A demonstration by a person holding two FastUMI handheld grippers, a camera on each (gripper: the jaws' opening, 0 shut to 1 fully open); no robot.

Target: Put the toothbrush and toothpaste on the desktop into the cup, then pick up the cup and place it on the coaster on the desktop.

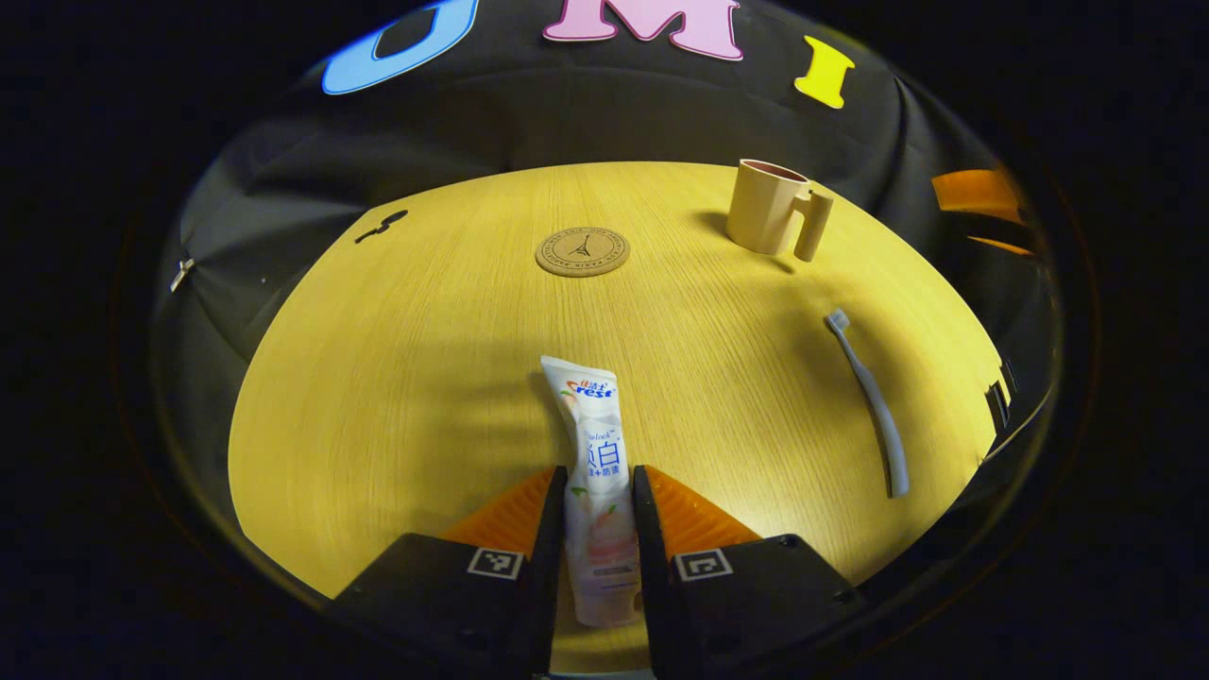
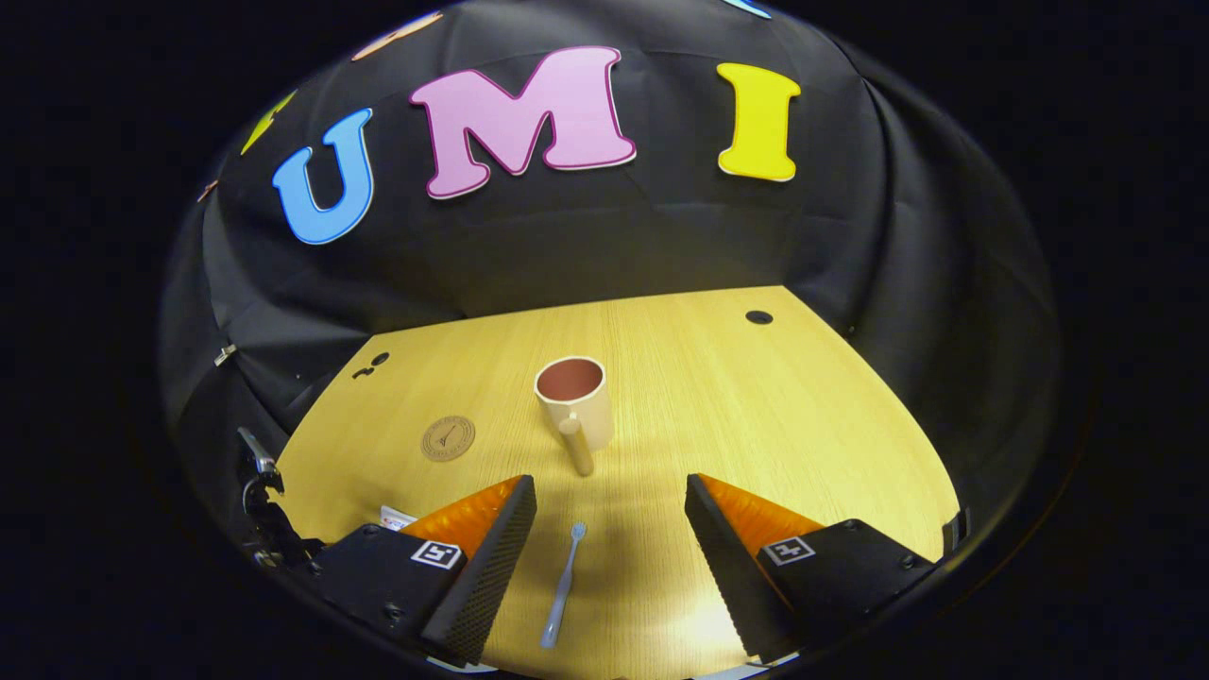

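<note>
While left gripper (image 1: 600, 491) clamps toothpaste (image 1: 593, 444), right gripper (image 2: 609, 515) spread

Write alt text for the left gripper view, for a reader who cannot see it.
The left gripper has its jaws closed on a white toothpaste tube lying on a light wooden desktop. Farther off, a round coaster lies near the middle, a beige cup with a handle stands upright to the right, and a grey toothbrush lies flat on the right.
</note>
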